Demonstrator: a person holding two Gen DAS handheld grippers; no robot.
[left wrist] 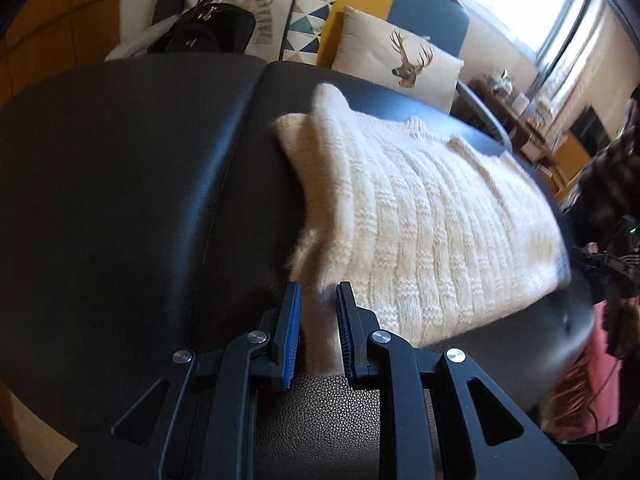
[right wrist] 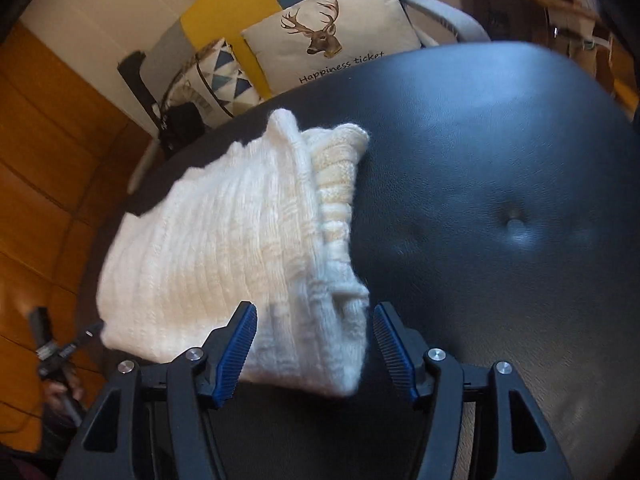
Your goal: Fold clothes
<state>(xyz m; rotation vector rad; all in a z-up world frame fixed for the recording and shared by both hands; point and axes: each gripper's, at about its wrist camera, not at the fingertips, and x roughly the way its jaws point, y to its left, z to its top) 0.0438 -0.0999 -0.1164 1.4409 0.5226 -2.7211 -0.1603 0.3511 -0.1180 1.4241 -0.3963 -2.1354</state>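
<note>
Cream ribbed knit, a folded sweater [left wrist: 420,216], lay on a black leather ottoman [left wrist: 132,200], toward the right of its seam in the left wrist view. The left gripper [left wrist: 318,320] sat at the near edge of the garment, its jaws narrowed on a fuzzy fold of knit that ran between the blue pads [left wrist: 293,332]; the fabric filled the gap and touched both pads.

From the right wrist view the sweater [right wrist: 224,248] showed as a thick stacked bundle, with a yellower ribbed layer exposed along its right side (the layers were soft with blur). The right gripper [right wrist: 316,346] had its jaws spread wide around the near corner of the bundle, the pads [right wrist: 240,348] standing apart from the knit on both sides. To the right of the garment the ottoman [right wrist: 500,160] carried a tufted button [right wrist: 514,222].

Far behind the ottoman stood a deer cushion [right wrist: 332,36] printed "Happiness ticket", a cushion with blue triangles [left wrist: 306,28] to its left, and a black handbag [left wrist: 208,28] at the far left. Wooden floor [right wrist: 40,160] showed on the left of the right wrist view.
</note>
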